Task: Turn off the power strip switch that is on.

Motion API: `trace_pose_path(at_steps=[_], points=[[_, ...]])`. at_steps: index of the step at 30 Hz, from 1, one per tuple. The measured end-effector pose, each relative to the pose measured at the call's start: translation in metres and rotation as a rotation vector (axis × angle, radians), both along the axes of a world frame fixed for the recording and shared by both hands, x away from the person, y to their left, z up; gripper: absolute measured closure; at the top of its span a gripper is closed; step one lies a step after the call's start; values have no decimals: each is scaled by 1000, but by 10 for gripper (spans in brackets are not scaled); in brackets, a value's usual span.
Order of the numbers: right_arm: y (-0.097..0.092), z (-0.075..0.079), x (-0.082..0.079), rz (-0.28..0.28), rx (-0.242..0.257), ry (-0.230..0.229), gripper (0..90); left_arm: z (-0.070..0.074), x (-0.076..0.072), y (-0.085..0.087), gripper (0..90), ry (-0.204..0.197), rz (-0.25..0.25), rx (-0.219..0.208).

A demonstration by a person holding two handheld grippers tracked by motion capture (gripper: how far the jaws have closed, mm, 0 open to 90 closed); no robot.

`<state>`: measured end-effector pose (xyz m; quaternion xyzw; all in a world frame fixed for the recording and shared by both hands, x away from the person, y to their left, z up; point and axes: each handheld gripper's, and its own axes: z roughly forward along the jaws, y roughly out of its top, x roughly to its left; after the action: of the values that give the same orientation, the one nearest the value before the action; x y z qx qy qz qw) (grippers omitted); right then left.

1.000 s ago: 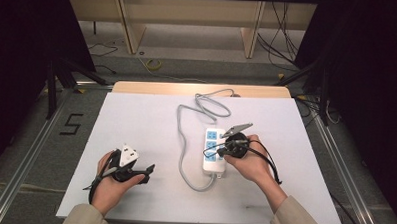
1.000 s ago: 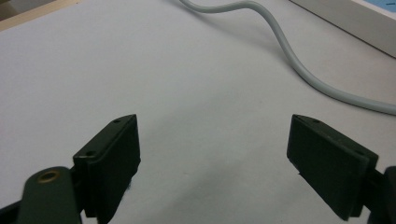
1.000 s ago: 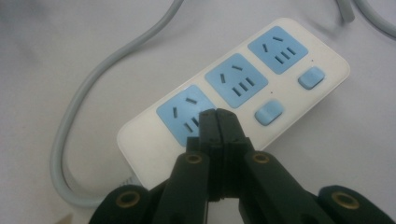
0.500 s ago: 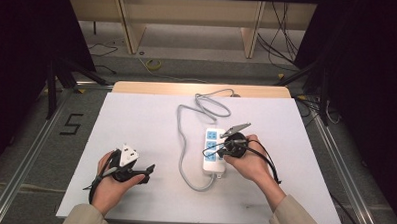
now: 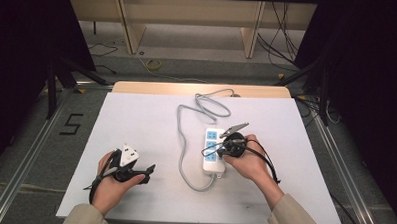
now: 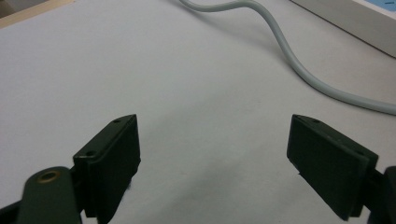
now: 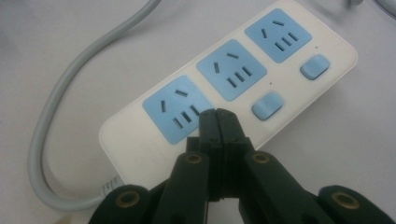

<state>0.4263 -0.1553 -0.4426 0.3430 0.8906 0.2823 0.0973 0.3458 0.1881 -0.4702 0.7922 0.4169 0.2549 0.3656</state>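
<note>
White tabletop (image 5: 136,115), rectangular, with a bare wood strip along the far edge. A white power strip (image 5: 213,151) with three blue sockets lies flat right of centre, long axis running near edge to far edge. Its grey cable (image 5: 181,141) leaves the near end, loops toward the near edge, runs up the strip's left side, then coils near the far edge at centre. The left half and both near corners carry nothing else lying on them. The surface looks clean, matte.

White power strip (image 5: 214,151) with three blue sockets lies flat mid-table, its grey cord (image 5: 183,141) looping away
</note>
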Motion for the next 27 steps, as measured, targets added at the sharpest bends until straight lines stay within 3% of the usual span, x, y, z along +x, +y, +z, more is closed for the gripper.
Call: trace_pose_path(at_steps=[21, 27], points=[[3, -3, 2, -3, -26, 1, 900, 0, 0, 0, 171, 2, 0, -3], [6, -3, -1, -8, -51, -30, 900, 0, 0, 0, 171, 1, 2, -2]])
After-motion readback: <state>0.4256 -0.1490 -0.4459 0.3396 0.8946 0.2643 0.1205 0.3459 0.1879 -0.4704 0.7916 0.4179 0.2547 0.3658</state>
